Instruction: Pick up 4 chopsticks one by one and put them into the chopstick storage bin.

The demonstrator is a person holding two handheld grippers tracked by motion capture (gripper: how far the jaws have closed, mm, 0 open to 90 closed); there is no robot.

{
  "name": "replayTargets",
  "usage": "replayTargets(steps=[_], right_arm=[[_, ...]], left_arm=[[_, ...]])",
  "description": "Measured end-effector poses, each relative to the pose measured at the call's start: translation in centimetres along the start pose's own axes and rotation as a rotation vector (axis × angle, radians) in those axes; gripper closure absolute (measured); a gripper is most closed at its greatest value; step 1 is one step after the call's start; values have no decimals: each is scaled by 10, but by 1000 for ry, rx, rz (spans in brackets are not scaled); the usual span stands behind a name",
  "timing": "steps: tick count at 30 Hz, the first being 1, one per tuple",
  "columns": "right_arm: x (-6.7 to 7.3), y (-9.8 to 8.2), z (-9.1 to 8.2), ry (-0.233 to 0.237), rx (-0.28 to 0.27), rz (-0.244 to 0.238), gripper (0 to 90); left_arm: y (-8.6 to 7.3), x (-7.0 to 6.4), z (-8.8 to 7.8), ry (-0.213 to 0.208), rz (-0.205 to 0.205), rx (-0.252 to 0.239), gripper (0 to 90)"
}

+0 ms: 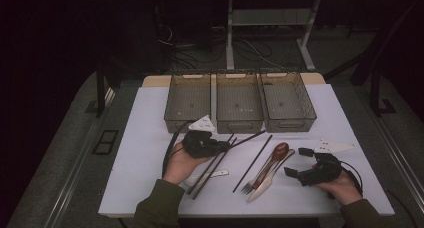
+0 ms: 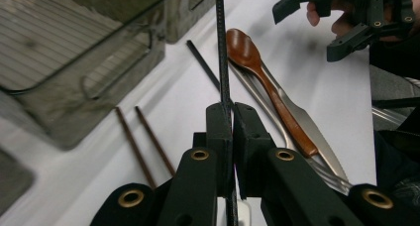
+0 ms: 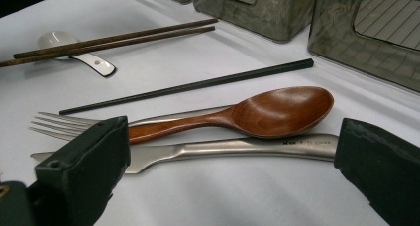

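My left gripper (image 1: 223, 146) pinches one black chopstick (image 2: 221, 47), its jaws shut tight on the shaft in the left gripper view. The stick runs from the jaws toward the bins and is finely ribbed along its length. My right gripper (image 1: 295, 163) hangs wide and empty just right of the spoon (image 3: 277, 112), its jaws spread either side of the cutlery in the right gripper view.

Faint stamped lettering marks the knife (image 3: 237, 149) handle below the spoon bowl, too small to read.

The count: three smoky clear bins (image 1: 239, 102) in a row at the far side of the white mat (image 1: 140, 138); two black chopsticks, the second (image 3: 188, 86) lying flat just left of the spoon; two brown chopsticks (image 3: 109, 40) farther left, side by side; one glossy red-brown wooden spoon; one steel fork (image 3: 59, 124), its tines showing beside the spoon handle; one steel knife touching the spoon; one white ceramic spoon (image 3: 74, 50) under the brown pair.

The wooden spoon, fork and knife lie bundled together, bowl pointing toward the bins.
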State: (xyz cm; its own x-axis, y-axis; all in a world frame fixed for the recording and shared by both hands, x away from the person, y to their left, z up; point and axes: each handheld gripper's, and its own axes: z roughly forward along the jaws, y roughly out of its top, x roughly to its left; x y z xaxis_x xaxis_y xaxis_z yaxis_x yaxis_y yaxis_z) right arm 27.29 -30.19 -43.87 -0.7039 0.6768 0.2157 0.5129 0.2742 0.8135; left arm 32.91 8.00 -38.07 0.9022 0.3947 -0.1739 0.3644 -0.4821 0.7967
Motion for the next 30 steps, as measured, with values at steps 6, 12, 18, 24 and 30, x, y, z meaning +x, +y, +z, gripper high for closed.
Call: replayTargets(steps=[6,12,18,24,30], right_arm=[[0,0,1,2,2,-8,8],[0,0,1,0,1,-6,8],[-1,0,0,-2,1,-5,8],[0,0,0,-2,2,-5,8],[-1,0,1,-1,4,-8,8]], left_arm=[[-3,9,-17,17,-5,-24,851],[-6,19,-35,61,-26,-51,850],[-11,28,-52,102,-57,-82,850],[-16,36,-71,147,-86,-121,850],[-22,45,-87,191,-119,-148,850]])
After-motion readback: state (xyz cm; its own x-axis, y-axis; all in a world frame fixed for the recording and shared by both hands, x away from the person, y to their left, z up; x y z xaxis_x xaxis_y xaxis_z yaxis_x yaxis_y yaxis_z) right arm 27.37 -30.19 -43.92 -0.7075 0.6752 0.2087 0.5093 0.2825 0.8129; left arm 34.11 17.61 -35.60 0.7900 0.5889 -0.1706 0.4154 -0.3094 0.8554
